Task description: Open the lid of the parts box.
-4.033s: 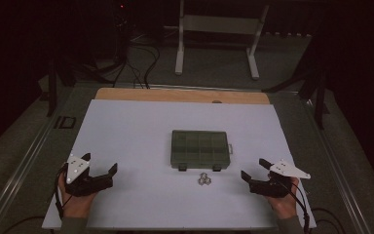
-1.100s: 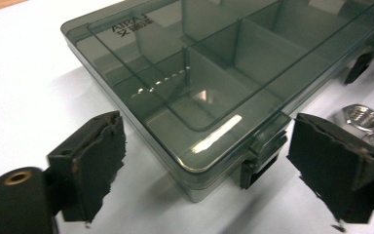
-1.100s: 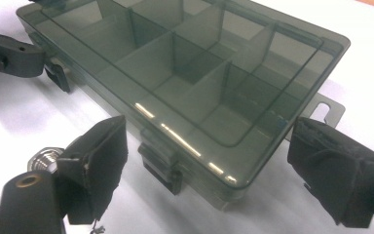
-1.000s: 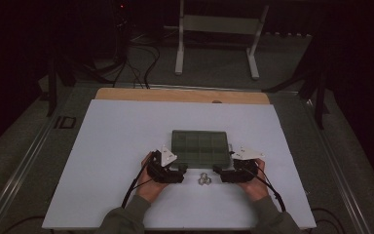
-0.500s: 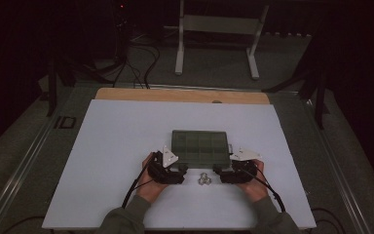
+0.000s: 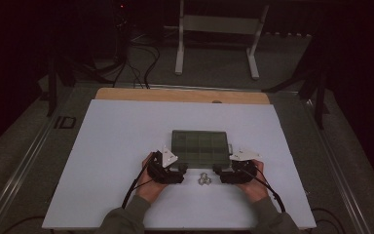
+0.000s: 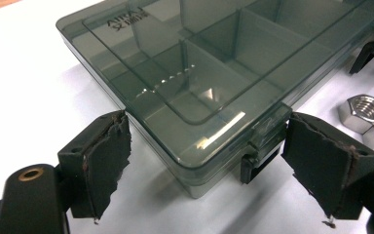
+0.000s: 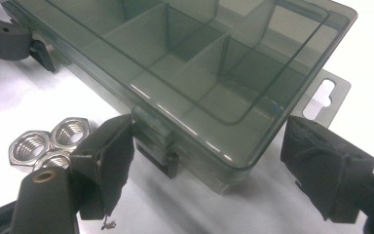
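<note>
Two hands come in from the bottom edge of the high view, forearms angled inward, each w/ a gripper held low over the white bench (image 6: pixel 102 146) and aimed at the near edge of a smoky-green compartment box (image 6: pixel 200 146), lid shut. Left gripper (image 6: pixel 179 171) sits at the box's near-left corner; left hand (image 6: pixel 151 181) wraps the body from behind, grey plate tilted up on top. Right gripper (image 6: pixel 218 171) mirrors it at the near-right corner, right hand (image 6: pixel 252 179) behind it.

Left gripper view: jaws spread wide, released, straddling the box corner (image 7: pixel 195 112); pads clear of the walls on both sides, latch (image 7: pixel 258 161) just inside the right-hand jaw. Right gripper view: jaws also apart, not clamped, box corner (image 8: pixel 214 97) between them, latch (image 8: pixel 158 156) just beside the left-hand jaw.

3 steel hex nuts (image 6: pixel 204 179) lie clustered on the bench between the grippers, just in front of the box, touching each other.
</note>
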The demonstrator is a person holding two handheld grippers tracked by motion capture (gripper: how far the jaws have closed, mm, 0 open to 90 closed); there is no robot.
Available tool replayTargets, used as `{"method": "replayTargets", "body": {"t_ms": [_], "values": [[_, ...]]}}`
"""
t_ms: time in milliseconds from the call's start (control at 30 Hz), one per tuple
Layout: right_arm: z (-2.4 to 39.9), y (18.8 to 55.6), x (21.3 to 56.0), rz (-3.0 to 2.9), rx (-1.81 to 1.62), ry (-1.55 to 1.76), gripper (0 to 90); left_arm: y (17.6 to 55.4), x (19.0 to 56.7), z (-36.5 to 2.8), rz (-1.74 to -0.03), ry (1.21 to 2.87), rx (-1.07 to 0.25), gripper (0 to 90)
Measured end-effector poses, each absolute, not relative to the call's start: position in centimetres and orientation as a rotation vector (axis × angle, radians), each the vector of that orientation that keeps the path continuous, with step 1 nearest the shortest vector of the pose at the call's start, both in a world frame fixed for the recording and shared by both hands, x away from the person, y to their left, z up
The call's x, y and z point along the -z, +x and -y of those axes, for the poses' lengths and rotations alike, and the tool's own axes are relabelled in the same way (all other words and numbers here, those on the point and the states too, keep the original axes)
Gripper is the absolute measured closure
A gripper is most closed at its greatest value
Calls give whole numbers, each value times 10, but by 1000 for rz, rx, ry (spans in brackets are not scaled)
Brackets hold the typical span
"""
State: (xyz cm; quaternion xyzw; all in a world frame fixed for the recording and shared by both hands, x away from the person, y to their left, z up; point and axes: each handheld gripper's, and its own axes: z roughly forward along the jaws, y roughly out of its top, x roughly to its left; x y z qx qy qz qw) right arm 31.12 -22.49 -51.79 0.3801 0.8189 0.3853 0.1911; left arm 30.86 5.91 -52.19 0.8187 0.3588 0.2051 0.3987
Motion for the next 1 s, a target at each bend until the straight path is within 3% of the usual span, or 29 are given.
{"method": "replayTargets", "body": {"t_ms": [1000], "values": [[229, 308, 508, -2244, -1157, 1075, 249, 306, 510, -64, -890, 2044, -548, 238]]}}
